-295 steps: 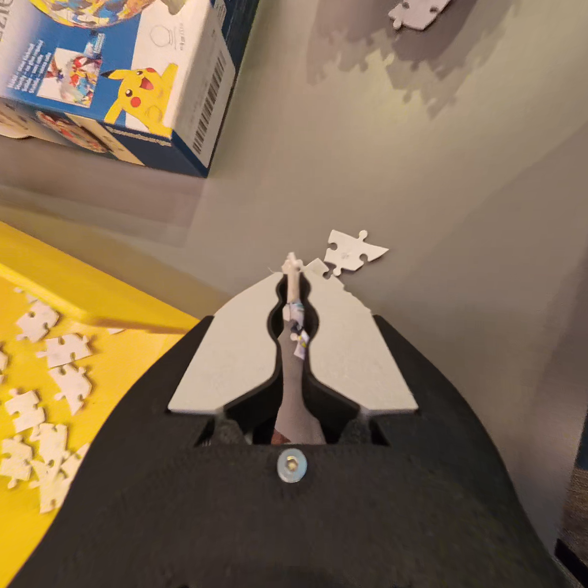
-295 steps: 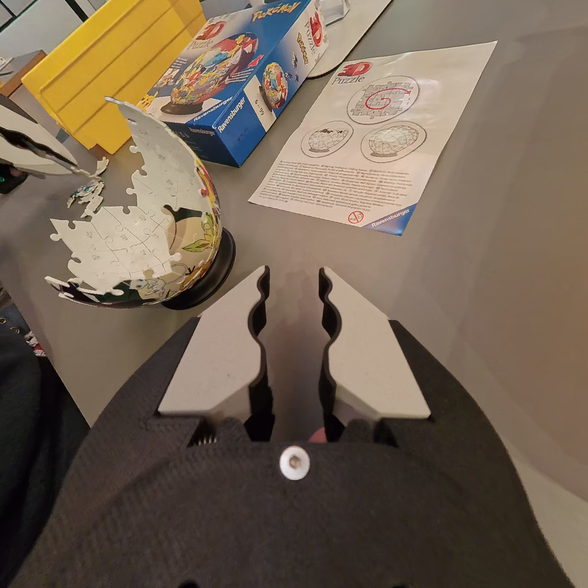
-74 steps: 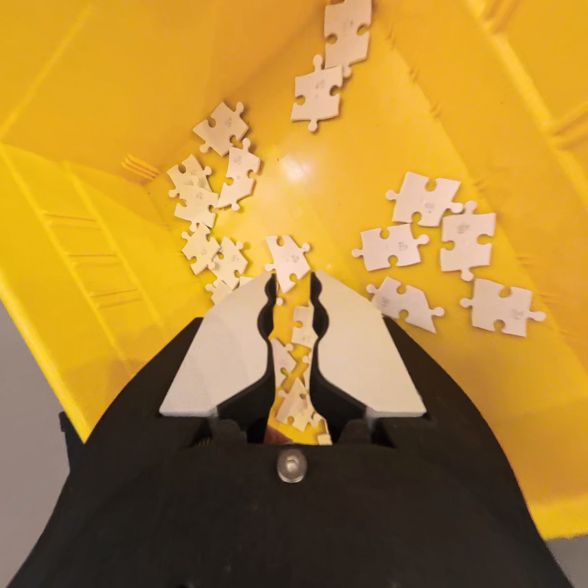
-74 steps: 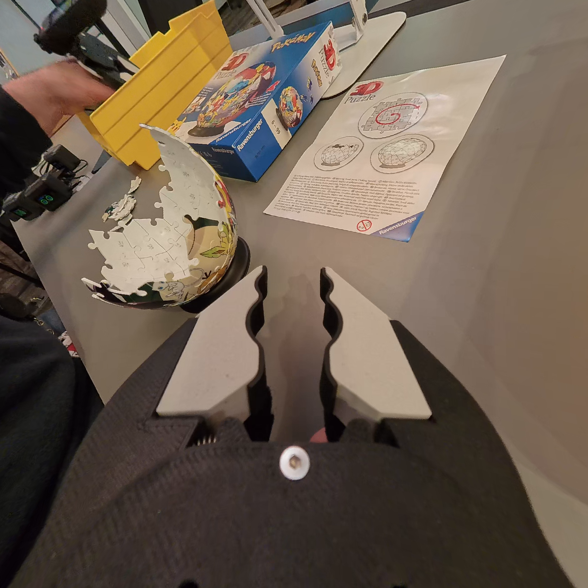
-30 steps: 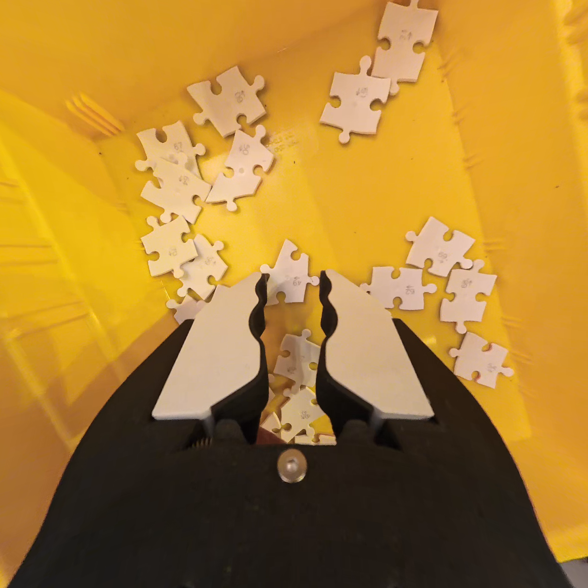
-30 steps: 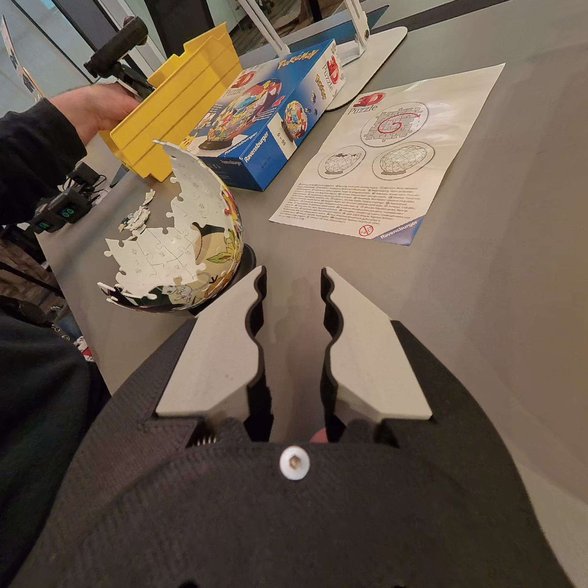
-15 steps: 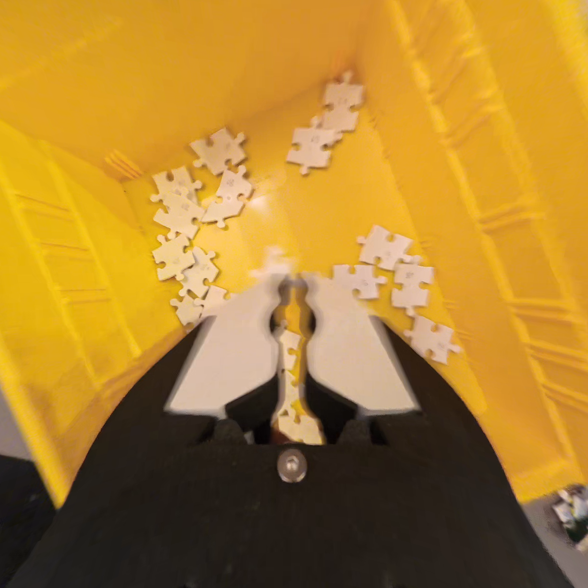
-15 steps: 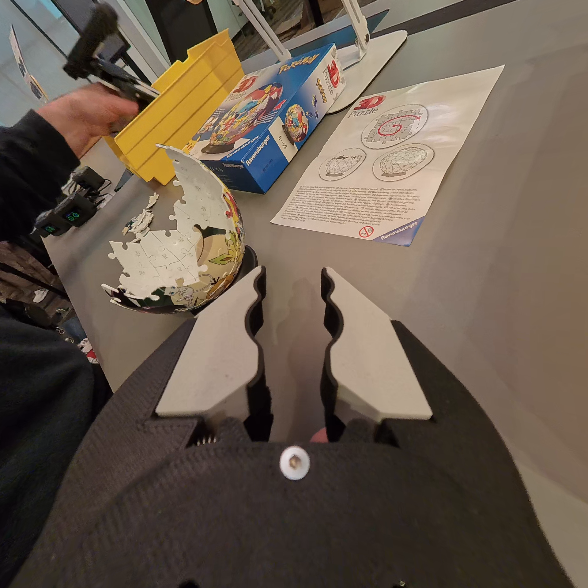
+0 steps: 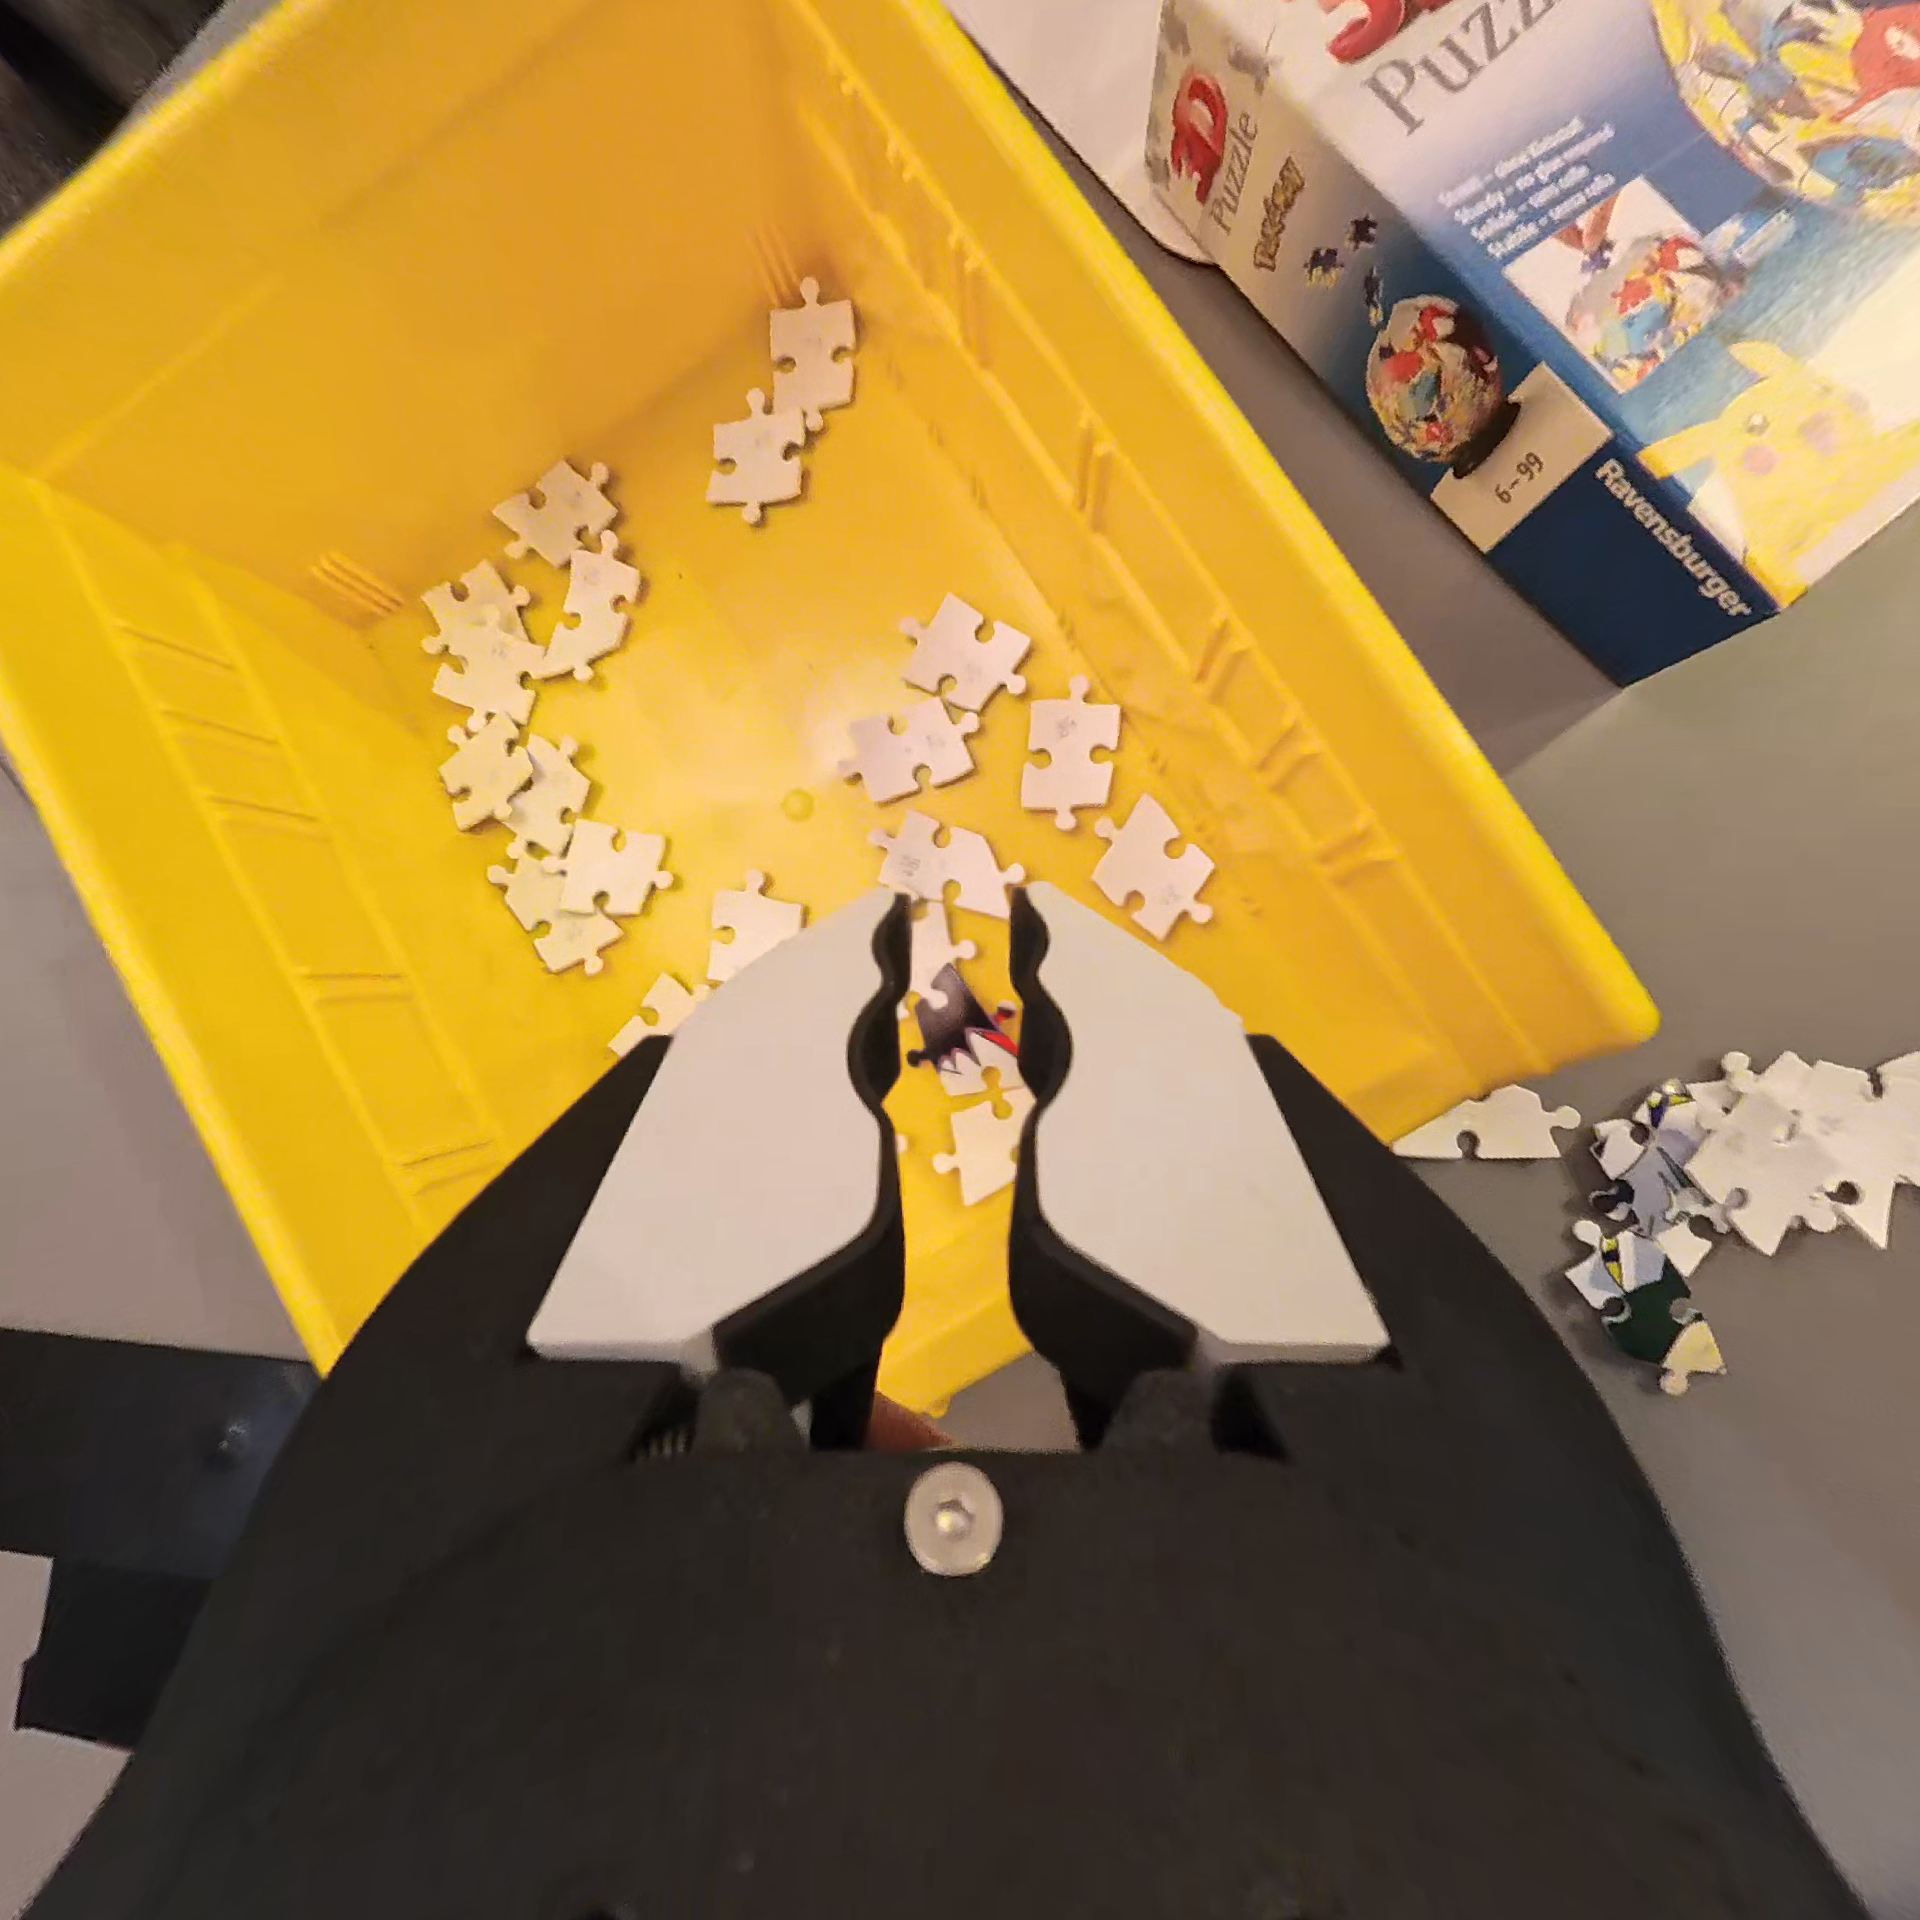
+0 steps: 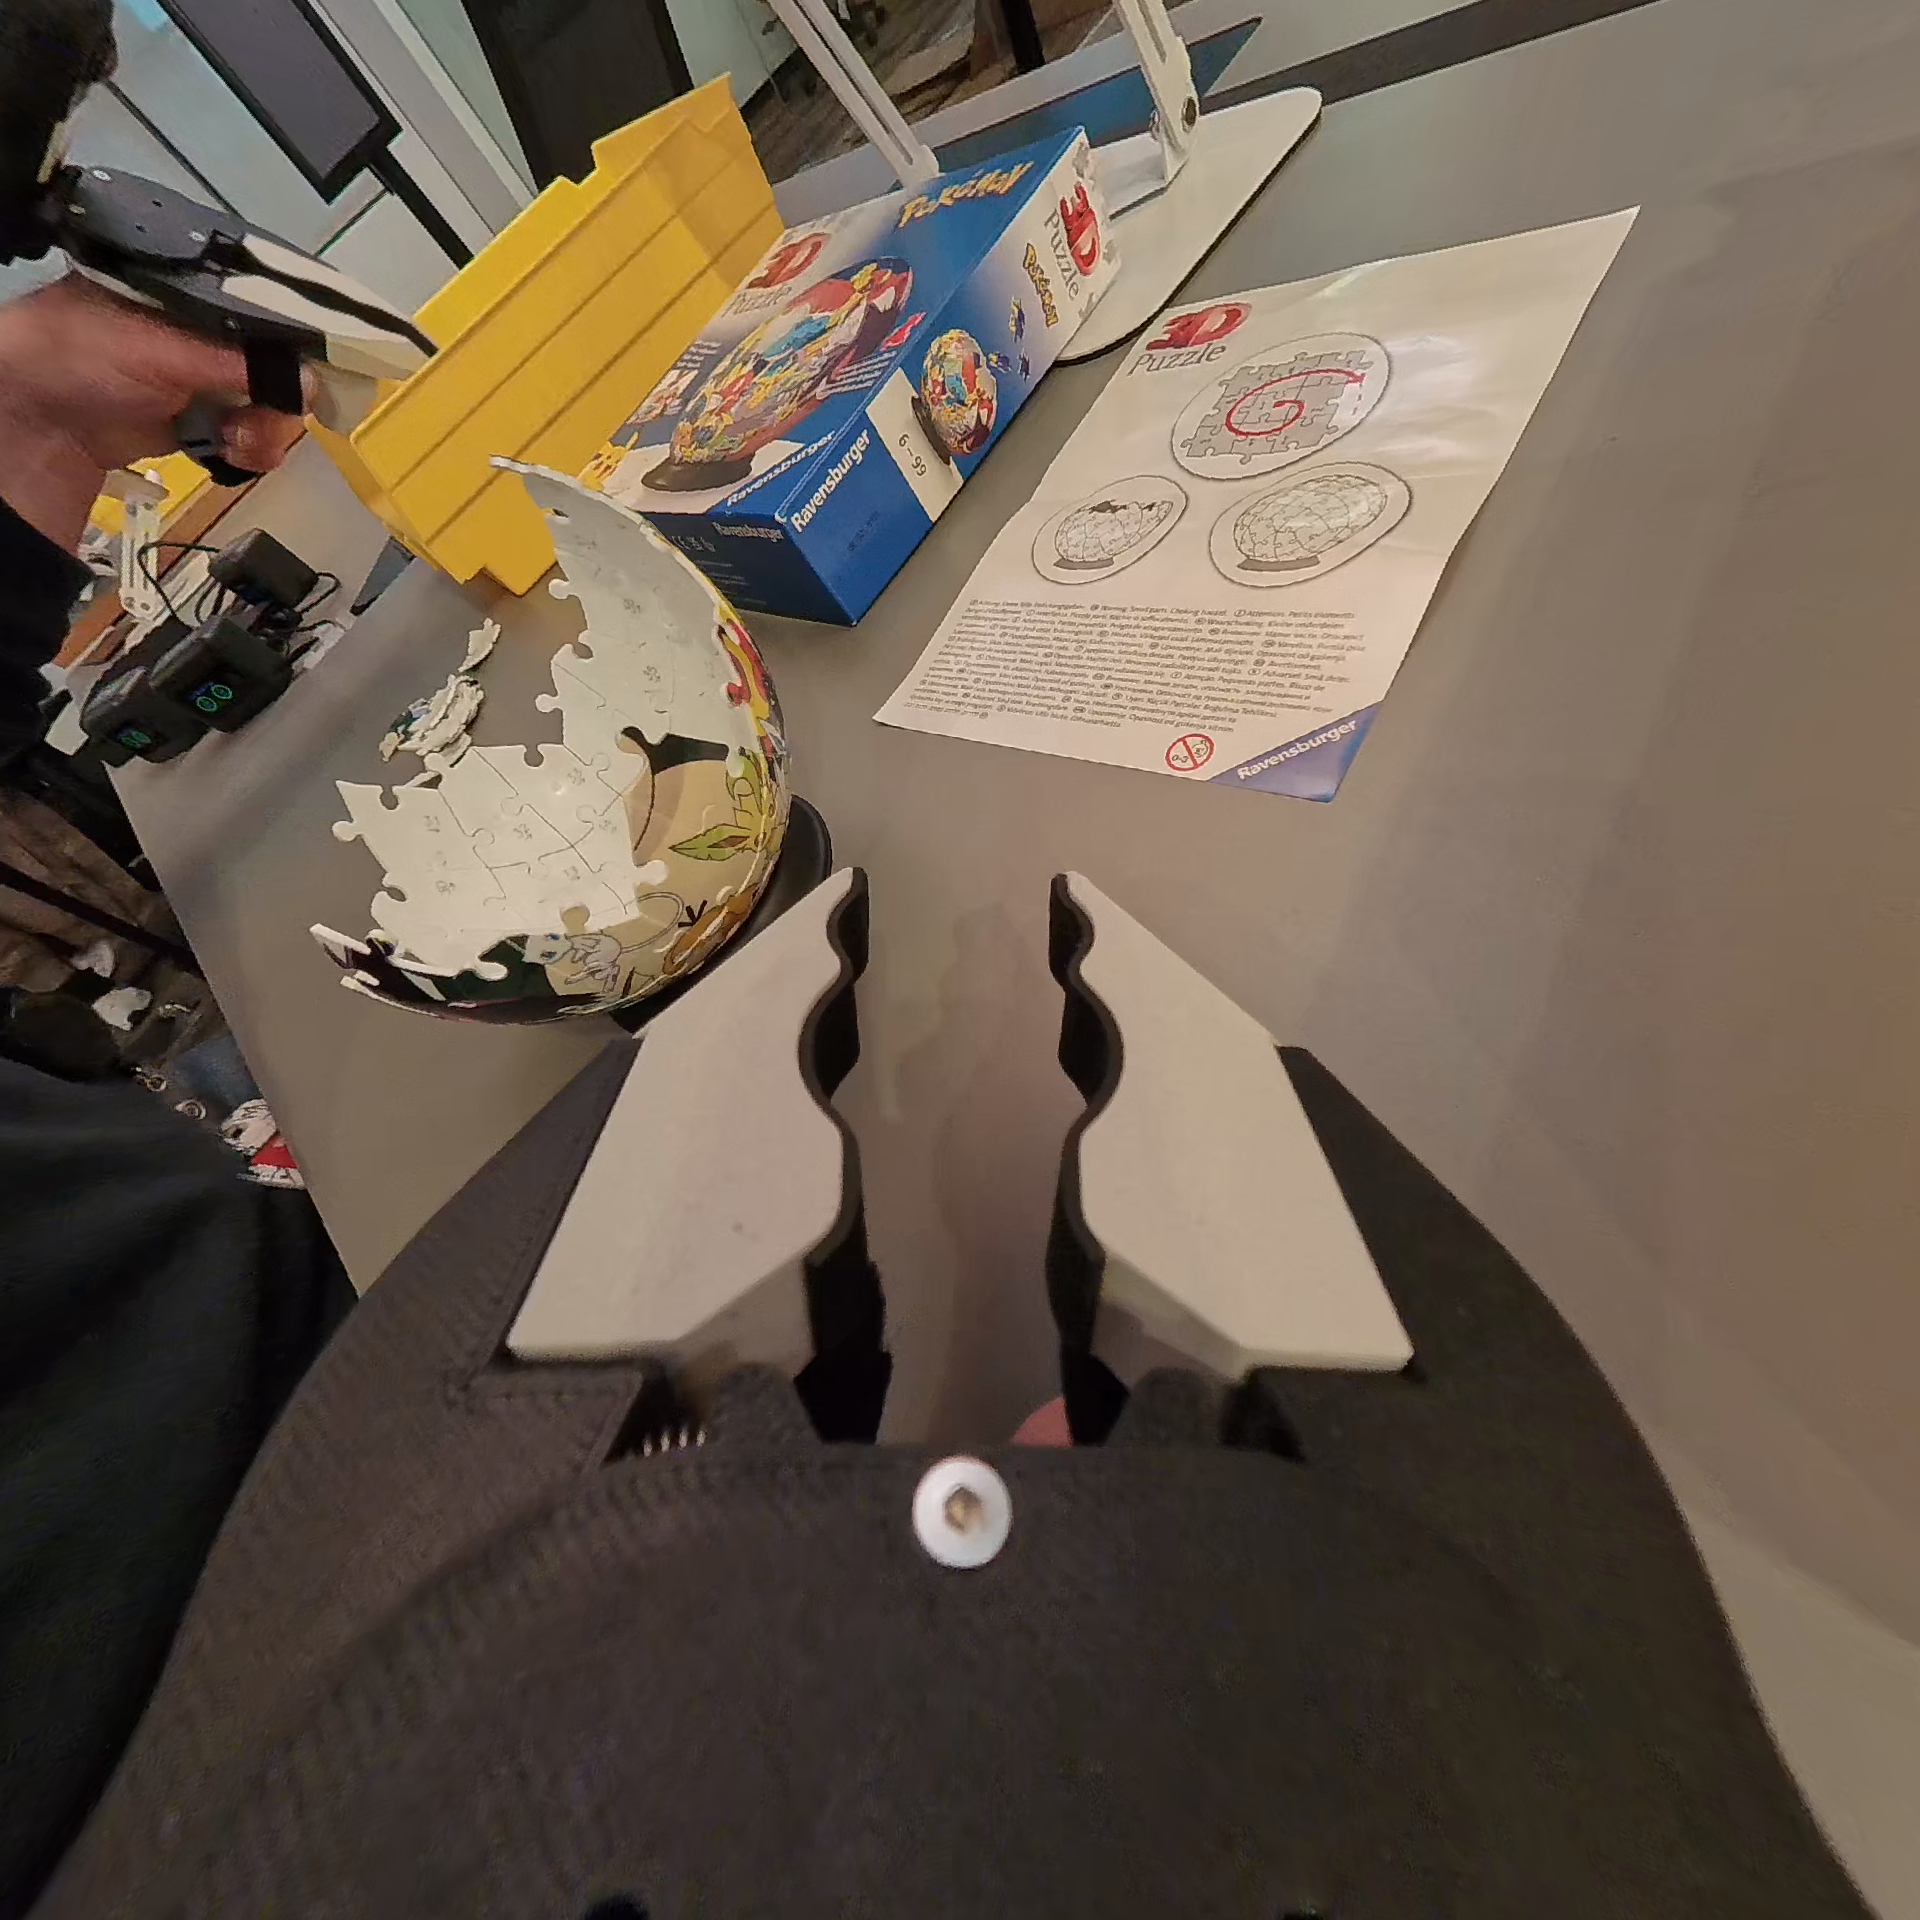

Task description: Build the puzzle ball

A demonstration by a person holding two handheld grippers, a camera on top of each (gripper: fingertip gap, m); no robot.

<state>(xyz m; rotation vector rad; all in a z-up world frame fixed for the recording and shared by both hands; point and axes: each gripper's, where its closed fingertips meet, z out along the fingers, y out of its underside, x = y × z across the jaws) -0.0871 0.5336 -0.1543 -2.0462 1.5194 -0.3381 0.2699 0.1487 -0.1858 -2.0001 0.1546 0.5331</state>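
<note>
My left gripper [image 9: 961, 904] is open and hangs over the yellow bin [image 9: 1299, 727]. Several white, face-down puzzle pieces [image 9: 914, 743] lie on the bin's floor. One coloured piece [image 9: 951, 1029] shows in the gap between my fingers, down in the bin and not pinched. The half-built puzzle ball [image 10: 582, 790] sits on its black stand [image 10: 805, 857], its open side facing left. My right gripper [image 10: 956, 894] is open and empty over the grey table, just right of the ball. The left gripper [image 10: 343, 322], held by a hand, also shows in the right wrist view above the bin [image 10: 561, 343].
The blue puzzle box [image 9: 1558, 312] [image 10: 862, 416] lies right of the bin. A pile of loose pieces [image 9: 1766, 1164] [image 10: 442, 712] lies on the table by the bin. An instruction sheet [image 10: 1247, 520] lies far right of the ball. A white stand base [image 10: 1174, 208] is behind it. About 55 cm separates my left fingertips from my right.
My left gripper has risen out of the bin and pulled back, and its jaws have gone from nearly shut to open. The right gripper has barely moved.
</note>
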